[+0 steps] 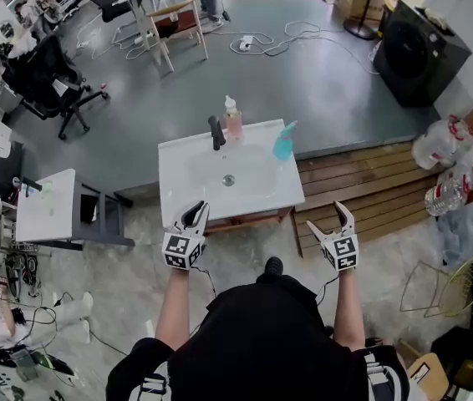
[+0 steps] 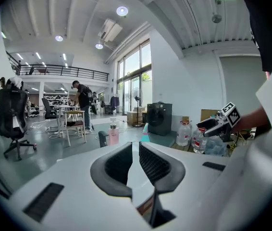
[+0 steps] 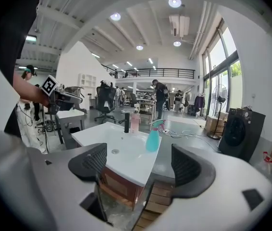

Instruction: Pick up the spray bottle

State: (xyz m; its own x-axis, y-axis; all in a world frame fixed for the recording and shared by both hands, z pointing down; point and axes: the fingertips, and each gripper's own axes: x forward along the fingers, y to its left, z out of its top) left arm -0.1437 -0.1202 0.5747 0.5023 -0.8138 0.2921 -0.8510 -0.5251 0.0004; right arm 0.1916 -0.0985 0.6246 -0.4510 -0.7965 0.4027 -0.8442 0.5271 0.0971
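The teal spray bottle [image 1: 284, 143] stands upright at the right rear corner of a white washbasin [image 1: 261, 192]. Both grippers hover short of the basin's near edge, apart from the bottle. My left gripper [image 1: 197, 215] is shut with nothing in it; in its own view the jaws [image 2: 135, 149] nearly meet and hide most of the spray bottle [image 2: 145, 133]. My right gripper [image 1: 327, 221] is open and empty. In the right gripper view the spray bottle [image 3: 153, 136] shows between the spread jaws [image 3: 141, 165], well ahead of them.
A pink soap bottle [image 1: 232, 120] and a black tap [image 1: 216, 132] stand at the basin's back edge, left of the spray bottle. Wooden planks [image 1: 370, 190] lie to the right, with water jugs [image 1: 441, 144] and a black machine [image 1: 420, 53]. A white desk [image 1: 46, 207] stands left.
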